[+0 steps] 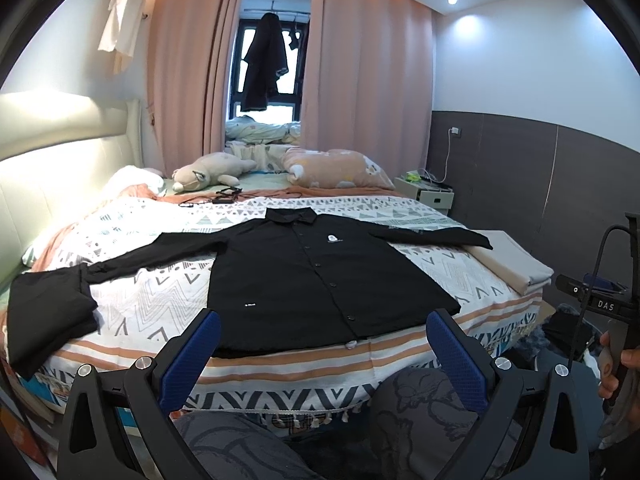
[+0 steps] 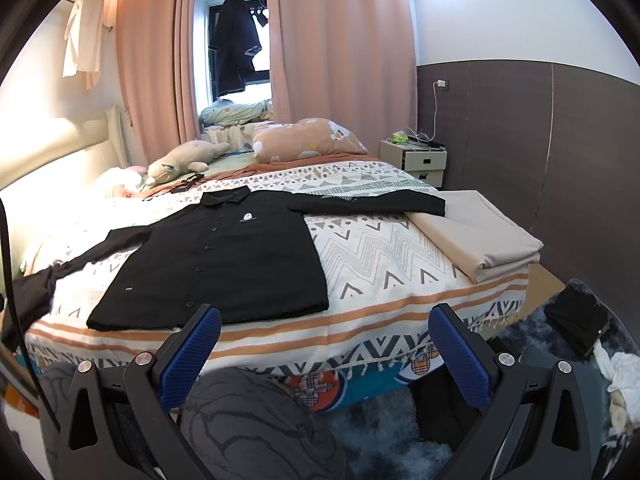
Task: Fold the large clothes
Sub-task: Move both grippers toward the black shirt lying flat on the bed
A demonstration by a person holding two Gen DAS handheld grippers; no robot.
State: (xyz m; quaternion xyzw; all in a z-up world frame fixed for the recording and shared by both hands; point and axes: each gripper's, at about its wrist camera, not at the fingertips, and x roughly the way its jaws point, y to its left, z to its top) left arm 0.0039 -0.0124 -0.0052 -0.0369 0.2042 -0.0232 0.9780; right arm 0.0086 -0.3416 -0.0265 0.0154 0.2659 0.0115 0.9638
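A black button-up shirt (image 1: 316, 276) lies flat, face up, on the patterned bedspread (image 1: 160, 292), collar away from me, both sleeves spread out. It also shows in the right wrist view (image 2: 224, 264). My left gripper (image 1: 323, 322) is open and empty, held off the bed's near edge, in front of the shirt's hem. My right gripper (image 2: 324, 318) is open and empty, held off the near edge, to the right of the hem. The right gripper's body also shows at the right edge of the left wrist view (image 1: 600, 304).
A folded black garment (image 1: 44, 316) lies at the bed's left edge. Folded beige cloth (image 2: 476, 236) lies at the right edge. A plush toy (image 1: 208, 172), pillow (image 1: 340, 168) and cables lie at the far end. A nightstand (image 2: 416, 158) stands by the wall. My knees (image 1: 420, 400) are below the grippers.
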